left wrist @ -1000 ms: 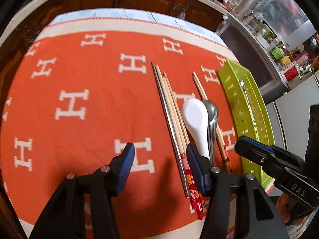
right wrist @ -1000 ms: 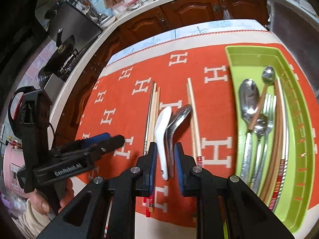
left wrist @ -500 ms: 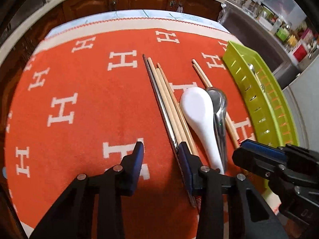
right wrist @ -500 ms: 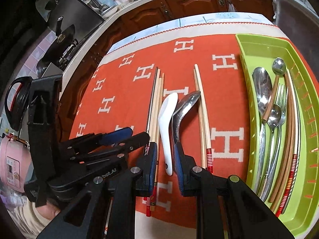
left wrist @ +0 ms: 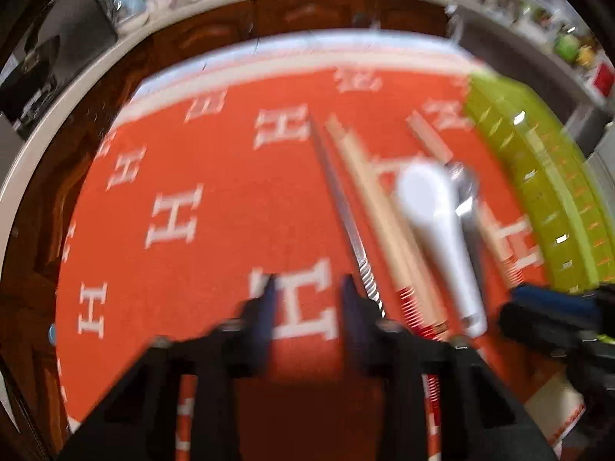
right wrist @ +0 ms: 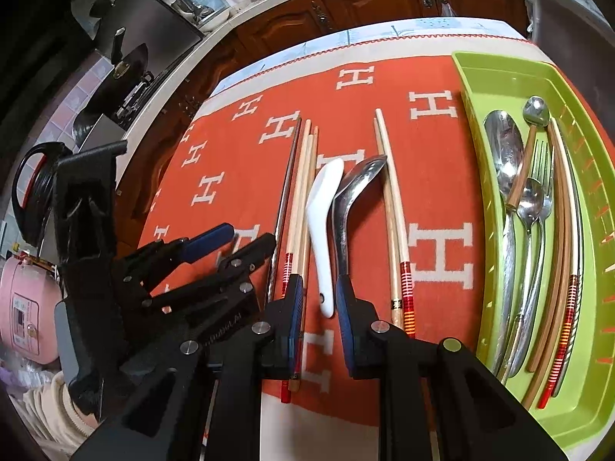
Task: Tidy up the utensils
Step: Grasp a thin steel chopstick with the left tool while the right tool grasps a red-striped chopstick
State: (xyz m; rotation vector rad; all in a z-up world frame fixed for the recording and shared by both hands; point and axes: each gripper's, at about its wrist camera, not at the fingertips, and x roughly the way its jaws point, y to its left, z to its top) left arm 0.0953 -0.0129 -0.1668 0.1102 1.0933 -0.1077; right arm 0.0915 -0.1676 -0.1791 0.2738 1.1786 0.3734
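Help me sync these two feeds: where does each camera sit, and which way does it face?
Left wrist: on the left gripper, angled down at the orange cloth; its own fingers show, the right gripper at the right edge.
Right wrist: on the right gripper, angled down over the white spoon; the left gripper and a hand show.
Shared: white spoon, metal spoon, chopsticks, green tray.

A home kitchen, dark carved wooden cabinet doors (right wrist: 388,0) under a pale curved countertop (right wrist: 246,19) beyond the table's far edge, black frying pan (right wrist: 119,77), pink rice cooker (right wrist: 23,307) off its left edge
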